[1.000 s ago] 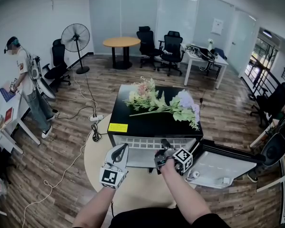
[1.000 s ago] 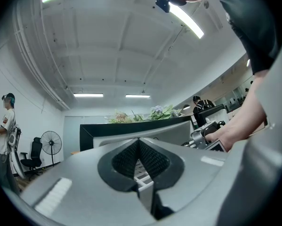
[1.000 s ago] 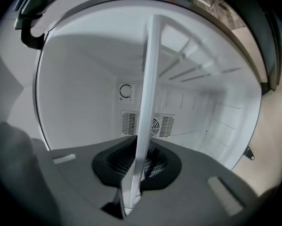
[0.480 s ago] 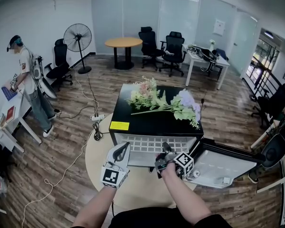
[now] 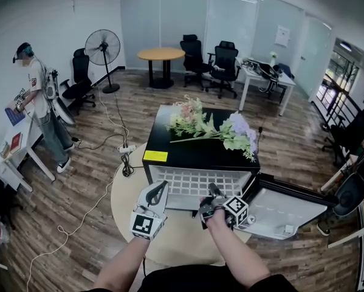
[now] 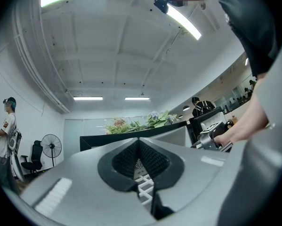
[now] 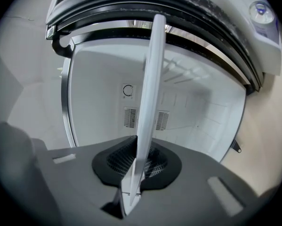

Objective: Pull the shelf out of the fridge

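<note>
Small black fridge [image 5: 200, 154] sits mid-frame in the head view on a round beige table [image 5: 169, 242]. Its door [image 5: 285, 208] is swung open toward lower right, white inner liner facing up.

The white grid shelf [image 5: 197, 180] is partly out. Its front edge sticks out past the fridge opening, just below the black top and near both grippers.

Right gripper [image 5: 212, 193]: jaws clamped on the shelf's front edge. In the right gripper view the shelf runs edge-on as a thin white bar [image 7: 150, 102], from the pads up through frame centre. The white fridge interior [image 7: 192, 121] is behind it, with vent slots on the back wall.

Left gripper [image 5: 161, 187]: jaws together, nothing gripped. It sits lower left of the shelf, tips pointing up at the front edge and close to it; contact can't be confirmed. In the left gripper view a bit of white grid shows through the slit between the pads.

A bouquet of pale flowers with green leaves [image 5: 209, 129] lies on the fridge top. A yellow sticker [image 5: 155, 156] is at the top's front-left corner.

A person [image 5: 39, 102] stands at a desk, far left of frame.
</note>
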The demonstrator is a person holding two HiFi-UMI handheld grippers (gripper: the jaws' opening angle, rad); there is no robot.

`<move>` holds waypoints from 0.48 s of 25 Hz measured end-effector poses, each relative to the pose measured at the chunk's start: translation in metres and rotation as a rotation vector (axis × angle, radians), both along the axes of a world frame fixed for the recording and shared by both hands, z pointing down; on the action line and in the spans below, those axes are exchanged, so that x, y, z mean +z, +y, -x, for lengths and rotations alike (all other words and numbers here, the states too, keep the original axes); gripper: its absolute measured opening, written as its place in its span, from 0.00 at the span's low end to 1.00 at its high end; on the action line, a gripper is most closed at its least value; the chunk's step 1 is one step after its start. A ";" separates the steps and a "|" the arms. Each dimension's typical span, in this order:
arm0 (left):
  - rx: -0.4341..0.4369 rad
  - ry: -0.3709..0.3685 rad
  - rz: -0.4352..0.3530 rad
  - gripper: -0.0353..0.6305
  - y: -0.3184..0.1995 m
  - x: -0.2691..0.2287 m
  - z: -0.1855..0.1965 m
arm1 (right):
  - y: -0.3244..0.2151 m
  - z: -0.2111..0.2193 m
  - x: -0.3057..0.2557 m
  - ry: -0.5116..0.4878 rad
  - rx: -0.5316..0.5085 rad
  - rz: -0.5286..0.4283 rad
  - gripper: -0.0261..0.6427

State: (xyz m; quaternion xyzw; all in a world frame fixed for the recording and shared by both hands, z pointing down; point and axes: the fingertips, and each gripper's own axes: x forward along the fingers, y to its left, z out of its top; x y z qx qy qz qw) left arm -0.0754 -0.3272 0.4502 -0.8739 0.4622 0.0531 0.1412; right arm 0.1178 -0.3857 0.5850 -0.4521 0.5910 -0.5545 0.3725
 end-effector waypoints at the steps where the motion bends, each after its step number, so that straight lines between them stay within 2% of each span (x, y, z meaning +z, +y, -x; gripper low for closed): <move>1: -0.001 -0.001 -0.001 0.05 0.002 0.000 0.001 | 0.001 0.000 0.000 0.001 0.000 0.000 0.09; 12: -0.001 0.008 0.005 0.05 0.017 0.002 0.006 | 0.024 0.003 -0.002 0.010 0.012 0.005 0.09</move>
